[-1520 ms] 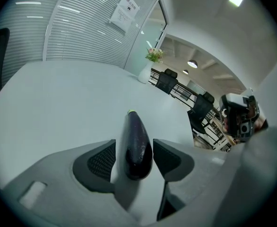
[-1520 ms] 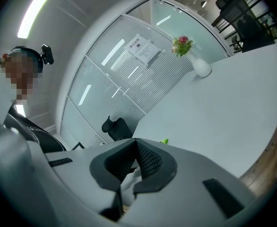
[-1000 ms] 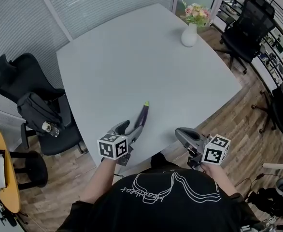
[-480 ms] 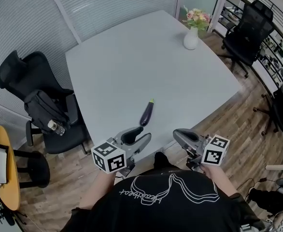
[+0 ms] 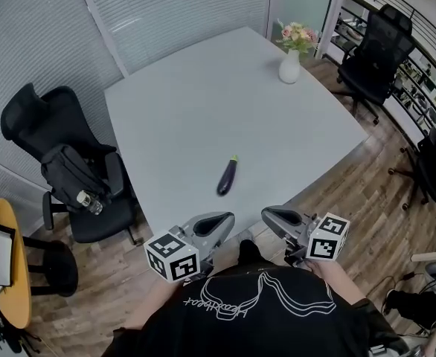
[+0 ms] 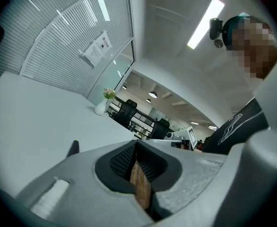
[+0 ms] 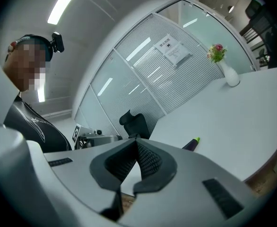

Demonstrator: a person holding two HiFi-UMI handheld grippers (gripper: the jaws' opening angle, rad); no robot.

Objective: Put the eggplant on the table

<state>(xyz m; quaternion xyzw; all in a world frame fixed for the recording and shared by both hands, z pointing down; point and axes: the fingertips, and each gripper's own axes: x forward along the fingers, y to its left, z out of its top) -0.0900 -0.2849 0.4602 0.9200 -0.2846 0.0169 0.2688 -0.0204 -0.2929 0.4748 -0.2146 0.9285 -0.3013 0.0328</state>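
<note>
The dark purple eggplant [image 5: 228, 177] with a green stem lies alone on the grey table [image 5: 203, 103], near its front edge. My left gripper [image 5: 219, 219] is held off the table's edge in front of the person, below the eggplant in the head view, shut with nothing between its jaws. My right gripper [image 5: 268, 215] hangs beside it, also shut and empty. In the left gripper view the jaws [image 6: 136, 144] meet, and the eggplant [image 6: 73, 148] shows as a dark tip to their left. The right gripper view shows its jaws [image 7: 136, 141] closed, with the eggplant [image 7: 191, 144] beyond.
A white vase of flowers [image 5: 289, 65] stands at the table's far right corner. A black office chair with a bag [image 5: 69, 177] is at the table's left, a yellow round table [image 5: 2, 274] further left, and more black chairs [image 5: 378, 47] stand at the right on wood floor.
My left gripper has let go of the eggplant, pulled back off the table toward the person and shut. The eggplant stays on the table. The right gripper shifted slightly.
</note>
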